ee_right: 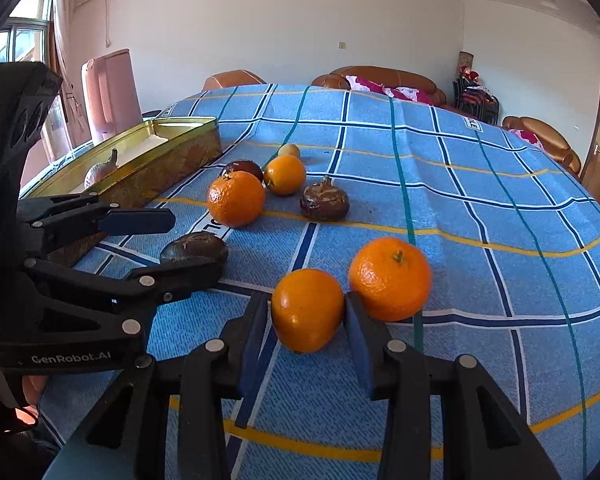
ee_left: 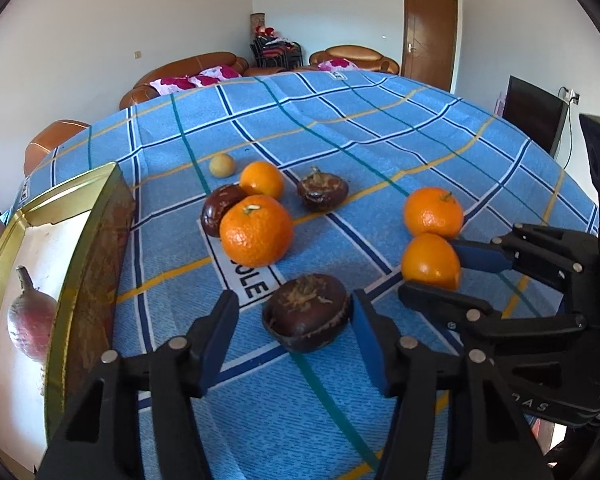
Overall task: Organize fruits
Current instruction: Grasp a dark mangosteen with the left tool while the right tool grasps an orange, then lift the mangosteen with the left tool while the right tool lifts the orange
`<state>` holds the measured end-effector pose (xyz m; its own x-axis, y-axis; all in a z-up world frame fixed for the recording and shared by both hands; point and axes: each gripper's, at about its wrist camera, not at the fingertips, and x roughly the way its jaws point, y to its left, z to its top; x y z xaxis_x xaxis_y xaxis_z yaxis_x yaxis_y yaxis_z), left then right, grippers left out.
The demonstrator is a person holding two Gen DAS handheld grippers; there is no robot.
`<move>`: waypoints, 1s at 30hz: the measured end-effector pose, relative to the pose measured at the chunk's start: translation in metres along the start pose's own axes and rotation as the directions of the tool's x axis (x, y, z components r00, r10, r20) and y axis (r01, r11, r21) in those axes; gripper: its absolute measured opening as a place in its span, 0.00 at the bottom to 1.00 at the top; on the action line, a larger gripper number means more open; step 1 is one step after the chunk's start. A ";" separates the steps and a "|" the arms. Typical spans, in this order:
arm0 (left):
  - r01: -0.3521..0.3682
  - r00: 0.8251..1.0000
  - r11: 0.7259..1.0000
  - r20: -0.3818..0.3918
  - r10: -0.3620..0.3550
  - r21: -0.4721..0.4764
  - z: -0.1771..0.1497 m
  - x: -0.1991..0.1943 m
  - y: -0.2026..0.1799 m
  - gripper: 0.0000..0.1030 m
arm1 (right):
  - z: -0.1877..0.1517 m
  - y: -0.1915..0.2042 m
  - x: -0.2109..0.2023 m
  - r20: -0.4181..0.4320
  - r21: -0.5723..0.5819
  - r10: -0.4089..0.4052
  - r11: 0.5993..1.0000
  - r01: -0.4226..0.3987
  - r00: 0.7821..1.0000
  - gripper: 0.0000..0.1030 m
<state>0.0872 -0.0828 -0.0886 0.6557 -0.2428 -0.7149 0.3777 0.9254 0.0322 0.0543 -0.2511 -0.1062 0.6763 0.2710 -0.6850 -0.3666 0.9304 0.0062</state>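
Note:
My left gripper (ee_left: 295,298) stands open around a dark brown fruit (ee_left: 306,316) on the blue checked cloth; the right pad is at its skin and a gap shows at the left pad. The right wrist view shows that gripper (ee_right: 196,244) with the brown fruit (ee_right: 194,248) between its fingers. My right gripper (ee_right: 306,300) is shut on a small orange (ee_right: 306,310), both pads pressed on its sides; the left wrist view shows this grip (ee_left: 430,270) at the right. A second orange (ee_right: 390,278) sits just right of the held one.
Two more oranges (ee_left: 256,230) (ee_left: 262,179), two more brown fruits (ee_left: 220,210) (ee_left: 323,191) and a small pale fruit (ee_left: 222,165) lie mid-table. A gold tin tray (ee_left: 88,240) at the left holds a pinkish bulb (ee_left: 32,316). Sofas stand beyond the table's far edge.

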 end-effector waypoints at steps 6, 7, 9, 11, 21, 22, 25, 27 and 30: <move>0.014 1.000 1.000 0.002 -0.014 0.000 -0.001 -0.001 0.001 0.45 | -0.001 0.002 -0.001 0.007 -0.009 0.001 1.000 0.000 1.000 0.37; 0.017 1.000 1.000 0.007 -0.017 -0.003 -0.001 -0.002 0.002 0.44 | -0.001 0.002 -0.002 0.012 -0.009 0.001 1.000 -0.001 1.000 0.37; 0.020 1.000 1.000 0.019 -0.020 -0.021 -0.002 -0.004 0.005 0.44 | -0.002 0.002 -0.004 0.022 -0.006 0.001 1.000 -0.001 1.000 0.37; 0.029 0.999 0.999 0.032 -0.027 -0.040 -0.002 -0.006 0.008 0.44 | -0.002 0.002 -0.006 0.034 -0.010 -0.004 1.000 0.004 0.999 0.37; 0.040 0.993 0.996 0.115 -0.031 -0.081 -0.004 -0.019 0.016 0.44 | -0.004 0.006 -0.013 0.092 -0.039 -0.007 0.999 0.010 0.996 0.37; 0.038 0.992 0.996 0.121 -0.028 -0.084 -0.004 -0.021 0.016 0.44 | -0.005 0.007 -0.014 0.097 -0.042 -0.005 0.999 0.009 0.995 0.37; 0.042 0.988 0.995 0.150 -0.028 -0.090 -0.005 -0.026 0.018 0.44 | -0.005 0.007 -0.016 0.109 -0.049 0.000 0.999 0.006 0.994 0.37; 0.042 0.985 0.995 0.170 -0.025 -0.093 -0.006 -0.029 0.018 0.44 | -0.005 0.007 -0.016 0.114 -0.050 0.002 0.999 0.004 0.993 0.37; 0.037 0.980 0.995 0.198 -0.017 -0.098 -0.007 -0.034 0.019 0.44 | -0.006 0.007 -0.018 0.126 -0.053 0.006 0.999 0.001 0.992 0.37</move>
<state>0.0674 -0.0550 -0.0688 0.7655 -0.3111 -0.5633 0.3359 0.9398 -0.0625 0.0358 -0.2510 -0.0981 0.7490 0.3055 -0.5879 -0.3996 0.9161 -0.0331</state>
